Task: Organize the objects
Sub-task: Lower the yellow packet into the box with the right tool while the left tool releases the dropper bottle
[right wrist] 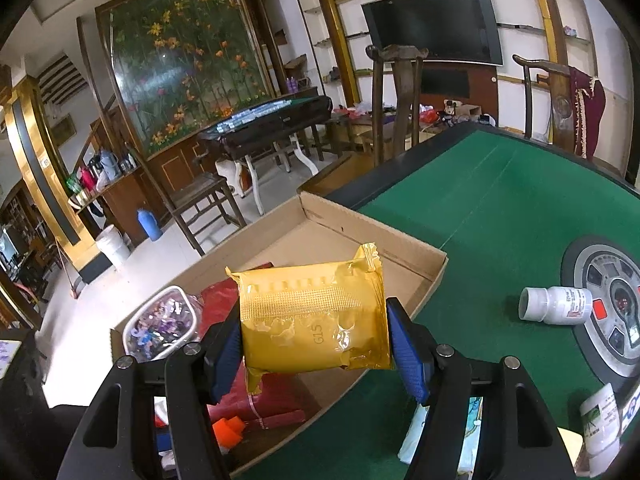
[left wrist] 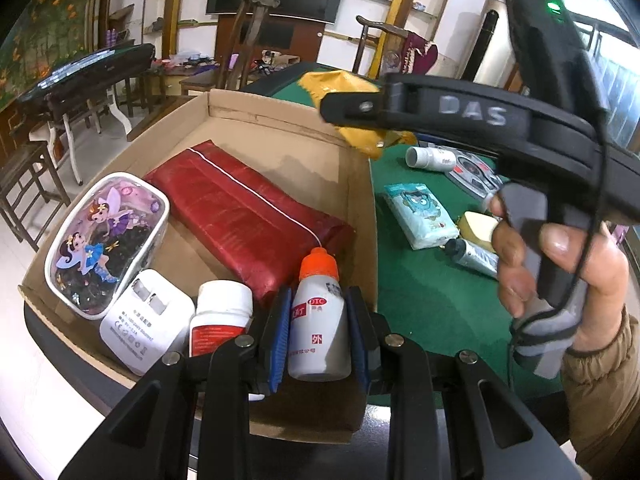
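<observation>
Holding a white dropper bottle (left wrist: pixel 318 316) above the cardboard box (left wrist: pixel 360 184), the left hand-held gripper (left wrist: pixel 318 320) pinches it; the right hand-held gripper (right wrist: pixel 316 340) pinches a gold foil packet (right wrist: pixel 314 320) at its 12 o'clock. Risk: releasing early drops either onto the red pouch (left wrist: pixel 248 216), so it rolls.

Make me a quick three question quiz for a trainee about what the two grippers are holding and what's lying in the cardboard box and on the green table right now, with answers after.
1. True or false: the left gripper is shut on a white plastic bottle with an orange cap.
2. What does the right gripper hold? A) shiny gold foil packet B) a purple pouch C) a white charger
3. Fill in: the long red leather-look pouch lies inside the brown cardboard ____.

Key: 1 true. 2 A; its pads press the packet's sides above the box. 3 box, not the green felt table.
</observation>
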`<state>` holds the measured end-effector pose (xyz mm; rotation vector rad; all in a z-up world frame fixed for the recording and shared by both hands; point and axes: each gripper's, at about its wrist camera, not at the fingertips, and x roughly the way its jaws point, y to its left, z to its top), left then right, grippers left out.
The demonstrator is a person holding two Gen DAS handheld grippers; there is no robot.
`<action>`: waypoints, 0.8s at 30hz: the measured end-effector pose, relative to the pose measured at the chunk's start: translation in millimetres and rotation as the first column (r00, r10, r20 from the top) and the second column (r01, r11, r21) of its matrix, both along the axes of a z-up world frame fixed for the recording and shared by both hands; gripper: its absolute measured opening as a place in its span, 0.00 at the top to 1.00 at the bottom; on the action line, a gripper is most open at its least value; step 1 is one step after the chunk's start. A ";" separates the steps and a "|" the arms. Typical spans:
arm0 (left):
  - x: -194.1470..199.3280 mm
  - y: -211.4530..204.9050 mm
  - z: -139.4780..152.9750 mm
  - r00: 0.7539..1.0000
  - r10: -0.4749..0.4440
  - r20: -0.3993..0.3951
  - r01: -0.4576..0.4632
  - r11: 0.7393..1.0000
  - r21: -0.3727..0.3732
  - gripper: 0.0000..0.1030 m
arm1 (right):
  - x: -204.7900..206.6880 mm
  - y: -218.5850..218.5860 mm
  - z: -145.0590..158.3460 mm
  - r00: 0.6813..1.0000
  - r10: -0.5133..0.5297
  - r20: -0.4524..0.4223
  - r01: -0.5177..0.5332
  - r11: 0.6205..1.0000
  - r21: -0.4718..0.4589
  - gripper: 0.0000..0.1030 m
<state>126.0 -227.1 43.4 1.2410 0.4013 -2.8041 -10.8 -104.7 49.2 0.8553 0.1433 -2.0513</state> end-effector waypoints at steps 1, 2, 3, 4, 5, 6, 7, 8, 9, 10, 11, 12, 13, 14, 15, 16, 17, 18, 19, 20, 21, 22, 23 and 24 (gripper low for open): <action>-0.8 0.2 -0.4 1.000 -0.005 0.004 0.005 1.000 -0.005 0.74 | -3.4 -4.0 -4.2 1.000 0.004 0.003 -0.004 1.000 0.016 0.31; -2.2 -0.2 -0.4 1.000 -0.011 0.008 0.011 1.000 -0.008 0.74 | -5.8 -7.2 -7.6 1.000 0.006 0.007 -0.006 1.000 0.028 0.31; -3.3 -0.9 -0.2 1.000 -0.017 0.014 0.017 1.000 -0.010 0.74 | -8.5 -11.1 -10.9 1.000 0.008 0.012 -0.009 0.999 0.039 0.31; -4.0 -1.7 0.2 1.000 -0.021 0.019 0.021 1.000 -0.010 0.74 | -11.6 -14.7 -14.0 1.000 0.012 0.015 -0.013 0.999 0.049 0.31; -4.9 -2.1 0.3 0.999 -0.027 0.024 0.027 1.000 -0.012 0.74 | -13.9 -18.7 -17.3 1.000 0.016 0.015 -0.017 0.998 0.062 0.31; -5.6 -2.4 0.3 0.999 -0.030 0.028 0.031 0.999 -0.014 0.74 | -15.6 -22.7 -19.8 1.000 0.019 0.010 -0.020 0.997 0.076 0.31; -6.1 -2.4 0.2 0.999 -0.032 0.031 0.033 0.999 -0.013 0.74 | -16.0 -25.3 -21.8 1.000 0.021 0.003 -0.021 0.996 0.087 0.31; -6.1 -2.6 0.1 0.999 -0.033 0.032 0.034 0.999 -0.012 0.74 | -16.5 -28.3 -24.3 1.000 0.022 -0.005 -0.022 0.995 0.101 0.31; -6.0 -2.9 -0.2 0.999 -0.033 0.032 0.034 0.999 -0.010 0.74 | -17.3 -30.6 -26.4 1.000 0.024 -0.009 -0.023 0.994 0.110 0.31; -5.4 -3.5 -0.4 0.999 -0.034 0.031 0.034 0.999 -0.007 0.74 | -17.5 -32.5 -28.7 1.000 0.027 -0.011 -0.026 0.993 0.118 0.31; -5.4 -3.2 -0.7 0.999 -0.034 0.030 0.035 0.999 -0.006 0.74 | -17.1 -33.9 -31.5 0.999 0.031 -0.011 -0.029 0.992 0.127 0.31; -5.1 -3.3 -0.7 0.999 -0.034 0.029 0.034 0.999 -0.006 0.74 | -16.7 -35.4 -33.1 0.999 0.034 -0.014 -0.032 0.991 0.134 0.31; -4.5 -3.5 -0.9 0.999 -0.034 0.029 0.034 0.999 -0.007 0.74 | -16.1 -36.9 -35.0 0.999 0.040 -0.019 -0.037 0.989 0.144 0.31; -4.8 -3.4 -0.9 0.999 -0.034 0.029 0.034 0.999 -0.008 0.74 | -14.0 -37.8 -36.0 0.999 0.044 -0.024 -0.040 0.988 0.151 0.31; -4.5 -3.9 -1.1 0.999 -0.033 0.030 0.033 0.999 -0.006 0.74 | -13.3 -38.6 -37.4 0.998 0.047 -0.030 -0.042 0.986 0.159 0.31; -4.9 -3.5 -1.1 0.999 -0.032 0.031 0.032 0.999 -0.003 0.74 | -11.5 -39.4 -38.4 0.998 0.050 -0.041 -0.042 0.985 0.168 0.31; -4.5 -3.3 -1.0 0.999 -0.031 0.032 0.031 1.000 -0.001 0.74 | -9.8 -40.4 -39.6 0.997 0.053 -0.051 -0.043 0.983 0.176 0.31; -4.3 -3.4 -1.1 0.999 -0.031 0.033 0.031 1.000 0.000 0.74 | -8.4 -41.0 -40.1 0.997 0.057 -0.060 -0.046 0.982 0.183 0.31; -4.1 -3.6 -1.1 0.999 -0.030 0.034 0.030 1.000 0.001 0.74 | -7.1 -40.9 -40.4 0.996 0.061 -0.065 -0.048 0.981 0.188 0.31; -3.9 -4.0 -1.0 0.999 -0.028 0.035 0.028 1.000 0.004 0.74 | -6.0 -40.8 -40.8 0.996 0.065 -0.069 -0.050 0.980 0.193 0.31; -3.8 -4.1 -0.8 0.999 -0.028 0.037 0.028 1.000 0.007 0.74 | -4.9 -40.2 -40.9 0.995 0.068 -0.074 -0.052 0.979 0.198 0.31; -3.2 -4.5 -0.7 0.999 -0.027 0.038 0.027 1.000 0.009 0.74 | -3.9 -40.5 -41.6 0.994 0.072 -0.080 -0.054 0.977 0.205 0.31; -2.1 -5.0 -0.6 0.999 -0.026 0.038 0.026 1.000 0.014 0.74 | -2.5 -40.4 -42.1 0.993 0.077 -0.085 -0.057 0.976 0.211 0.30; -2.3 -5.7 0.0 0.999 -0.026 0.039 0.026 1.000 0.017 0.74 | -2.4 -40.0 -42.3 0.993 0.080 -0.086 -0.060 0.975 0.212 0.29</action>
